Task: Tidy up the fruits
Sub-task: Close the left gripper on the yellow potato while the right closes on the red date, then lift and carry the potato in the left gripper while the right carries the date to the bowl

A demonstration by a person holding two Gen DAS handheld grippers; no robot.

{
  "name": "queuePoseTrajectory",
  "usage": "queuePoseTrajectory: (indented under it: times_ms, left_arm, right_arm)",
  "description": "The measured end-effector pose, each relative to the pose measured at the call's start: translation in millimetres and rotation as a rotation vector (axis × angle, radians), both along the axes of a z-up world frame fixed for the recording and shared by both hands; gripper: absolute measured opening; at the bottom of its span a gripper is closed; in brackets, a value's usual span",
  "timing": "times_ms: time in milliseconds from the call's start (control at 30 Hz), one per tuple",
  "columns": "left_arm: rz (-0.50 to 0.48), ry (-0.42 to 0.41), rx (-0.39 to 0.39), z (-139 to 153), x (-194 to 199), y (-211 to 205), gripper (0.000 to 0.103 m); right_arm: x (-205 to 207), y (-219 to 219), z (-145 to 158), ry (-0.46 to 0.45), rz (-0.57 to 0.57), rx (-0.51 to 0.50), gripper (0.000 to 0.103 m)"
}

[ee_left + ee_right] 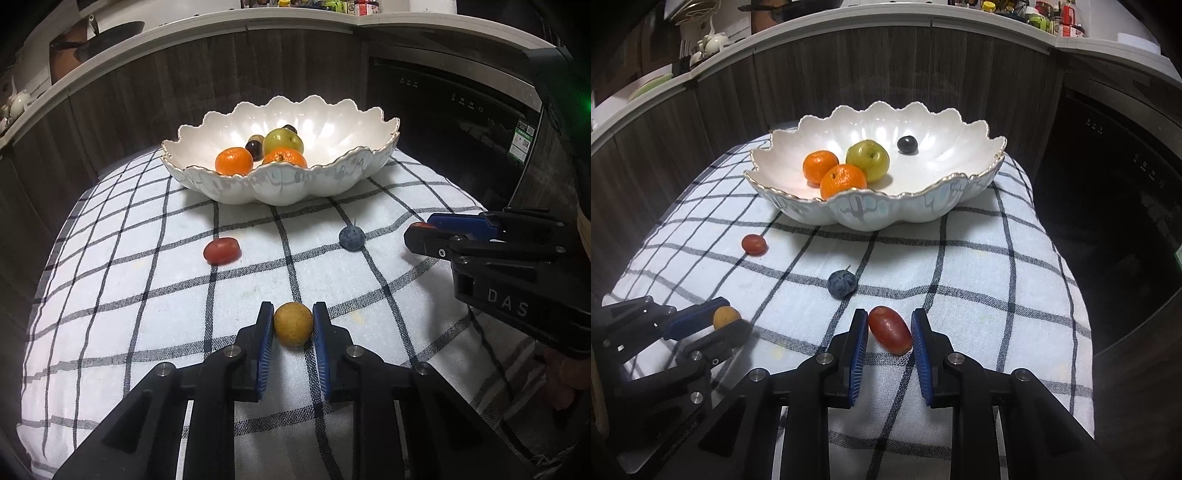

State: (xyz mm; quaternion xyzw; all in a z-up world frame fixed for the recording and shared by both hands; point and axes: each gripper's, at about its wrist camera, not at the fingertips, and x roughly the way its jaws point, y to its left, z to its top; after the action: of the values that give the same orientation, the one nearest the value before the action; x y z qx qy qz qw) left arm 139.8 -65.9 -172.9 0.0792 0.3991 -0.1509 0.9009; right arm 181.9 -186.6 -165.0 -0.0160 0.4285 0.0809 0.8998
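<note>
Left wrist view showed the left gripper (pixel 293 325) clamped on a small yellow fruit (pixel 293 323) on the checked cloth (pixel 147 295), while the right gripper (pixel 889 329) pinched a red grape (pixel 889 329), long axis slanting near-right, the bowl (pixel 280 184) lying far beyond both.

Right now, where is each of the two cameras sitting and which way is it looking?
Left wrist: on the left gripper, looking down along its fingers across the checked cloth toward the white bowl; it grips a yellow-brown fruit. The right gripper shows at the right edge.
Right wrist: on the right gripper, facing the same bowl, closed on a red grape; the left gripper shows lower left.
Shared: bowl, cloth, the blue fruit, a loose red fruit.
</note>
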Motion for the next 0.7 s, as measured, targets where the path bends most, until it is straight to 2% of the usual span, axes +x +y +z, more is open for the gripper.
queuePoseTrajectory:
  times_ms: [300, 367, 700]
  left_arm:
    - [0.005, -0.014, -0.009, 7.8, -0.8, 0.6, 0.022]
    - [0.006, -0.017, -0.01, 9.3, -0.1, 0.7, 0.022]
    - [0.012, -0.025, -0.015, 12.2, -0.3, 1.5, 0.022]
  right_arm:
    - [-2.9, 0.1, 9.9, -0.023, -0.001, 0.001, 0.026]
    - [-3.7, 0.4, 12.9, -0.03, 0.001, -0.001, 0.019]
    - [-2.1, 0.5, 16.5, -0.044, 0.008, -0.024, 0.019]
